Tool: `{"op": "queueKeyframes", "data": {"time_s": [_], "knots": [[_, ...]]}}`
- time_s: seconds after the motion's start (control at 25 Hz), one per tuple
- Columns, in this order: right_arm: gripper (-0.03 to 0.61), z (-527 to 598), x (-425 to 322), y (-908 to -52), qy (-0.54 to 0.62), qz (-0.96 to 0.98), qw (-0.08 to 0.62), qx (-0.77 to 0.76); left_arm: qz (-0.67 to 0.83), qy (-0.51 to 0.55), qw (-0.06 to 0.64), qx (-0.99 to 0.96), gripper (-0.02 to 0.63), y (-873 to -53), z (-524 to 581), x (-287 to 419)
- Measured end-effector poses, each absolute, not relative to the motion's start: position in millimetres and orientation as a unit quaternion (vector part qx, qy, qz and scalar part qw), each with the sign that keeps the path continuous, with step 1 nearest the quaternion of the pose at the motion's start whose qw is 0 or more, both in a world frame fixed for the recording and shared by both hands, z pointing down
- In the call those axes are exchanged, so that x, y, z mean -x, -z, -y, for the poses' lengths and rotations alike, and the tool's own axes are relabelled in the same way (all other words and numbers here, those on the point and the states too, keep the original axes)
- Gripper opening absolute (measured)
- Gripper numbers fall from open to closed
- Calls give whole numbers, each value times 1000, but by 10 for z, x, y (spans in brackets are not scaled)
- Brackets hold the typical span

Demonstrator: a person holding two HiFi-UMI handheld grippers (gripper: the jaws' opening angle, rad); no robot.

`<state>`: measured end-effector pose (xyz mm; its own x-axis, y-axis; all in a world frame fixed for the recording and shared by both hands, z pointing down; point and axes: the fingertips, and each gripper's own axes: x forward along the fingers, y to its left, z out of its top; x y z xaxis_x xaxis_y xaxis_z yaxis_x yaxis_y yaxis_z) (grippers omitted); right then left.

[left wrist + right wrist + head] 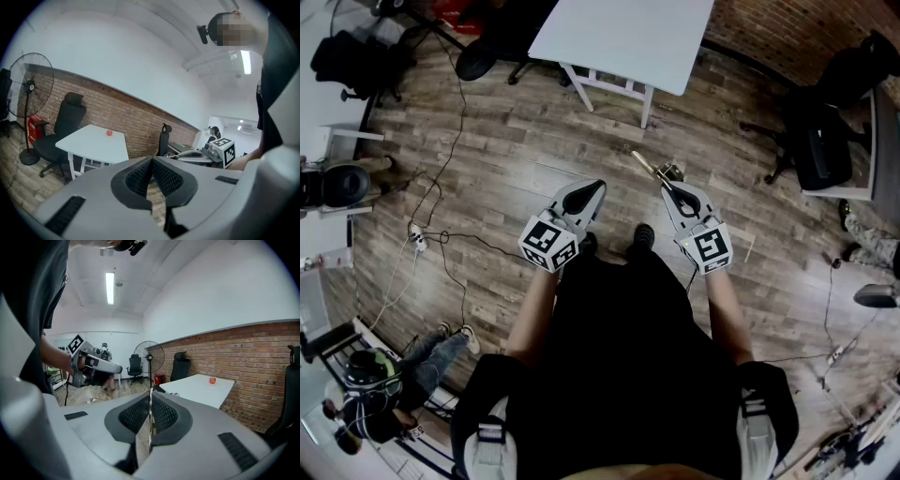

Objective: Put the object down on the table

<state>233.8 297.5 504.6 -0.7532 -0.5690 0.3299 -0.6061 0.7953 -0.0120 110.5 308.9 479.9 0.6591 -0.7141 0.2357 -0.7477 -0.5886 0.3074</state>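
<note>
My right gripper [668, 180] is shut on a thin brass-coloured metal object [645, 164]. The object sticks out past the jaw tips over the wooden floor. In the right gripper view it shows edge-on as a narrow metal strip [150, 427] pinched between the black ribbed pads [164, 414]. My left gripper [598, 185] hangs beside it at the same height, shut with nothing in it; its pads [138, 176] meet at the tip. The white table [619, 37] stands ahead, well beyond both grippers, with a small red thing [212, 380] on its top.
Black office chairs stand at the right [820, 141] and behind the table [487, 47]. A standing fan [149, 355] is near the brick wall [262, 362]. Cables and a power strip [417, 239] lie on the floor at the left. A seated person's legs [441, 352] show at the lower left.
</note>
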Motion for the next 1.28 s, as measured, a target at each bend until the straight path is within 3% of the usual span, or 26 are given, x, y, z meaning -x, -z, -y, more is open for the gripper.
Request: {"op": "queueKeyframes", "data": {"time_s": [0.28,0.8,1.28], "knots": [[8,-3511,-2044,-4977,-61,925,158,-340,403,-36,183,-896,21,-4749,-3690,-657],[8,-4284,-797,-4864,-49,917,138,-370,385,-30,180,-905,21,-4804,-4520,650],[8,-4536,-512,-4890,-41,906,148,-395,373,-28,186,-908,21,-4878,-4817,962]]}}
